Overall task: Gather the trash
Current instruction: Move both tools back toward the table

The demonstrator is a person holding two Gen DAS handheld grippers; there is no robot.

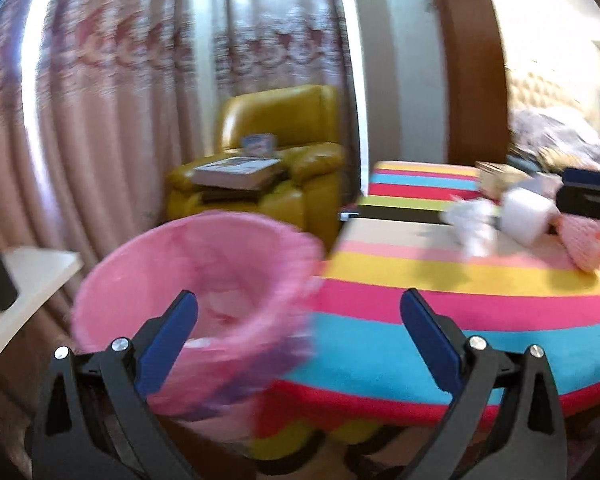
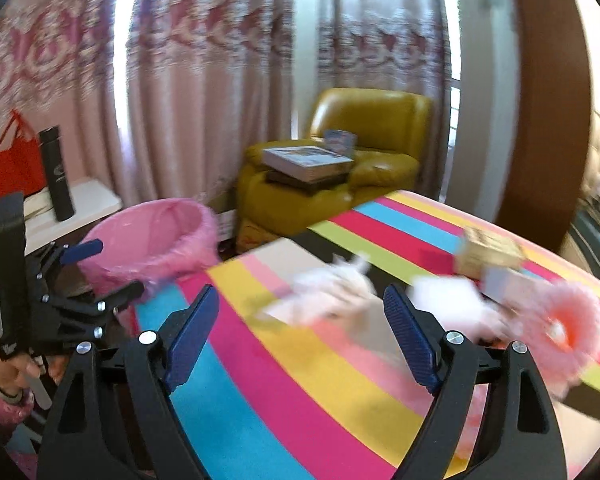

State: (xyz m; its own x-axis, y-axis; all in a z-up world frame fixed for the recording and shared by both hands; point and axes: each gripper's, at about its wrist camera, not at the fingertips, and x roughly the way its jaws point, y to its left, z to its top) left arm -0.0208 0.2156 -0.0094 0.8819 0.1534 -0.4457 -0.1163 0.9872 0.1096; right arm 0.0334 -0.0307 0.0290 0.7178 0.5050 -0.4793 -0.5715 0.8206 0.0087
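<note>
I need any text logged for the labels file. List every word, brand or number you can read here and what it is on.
None can be read.
Black flask: a pale mark, too blurred.
Top book on the yellow armchair: cover print too blurred.
Small card behind it: unreadable.
Black handle of the left tongs: a small white mark, too small.

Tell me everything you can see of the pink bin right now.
The pink bin is a round, open-topped basket lined with a thin pink plastic bag whose crinkled edge folds over the rim. It stands upright beside the corner of the striped table, in front of the yellow armchair. Contents are blurred. The left tool, open, hovers near it.
</note>
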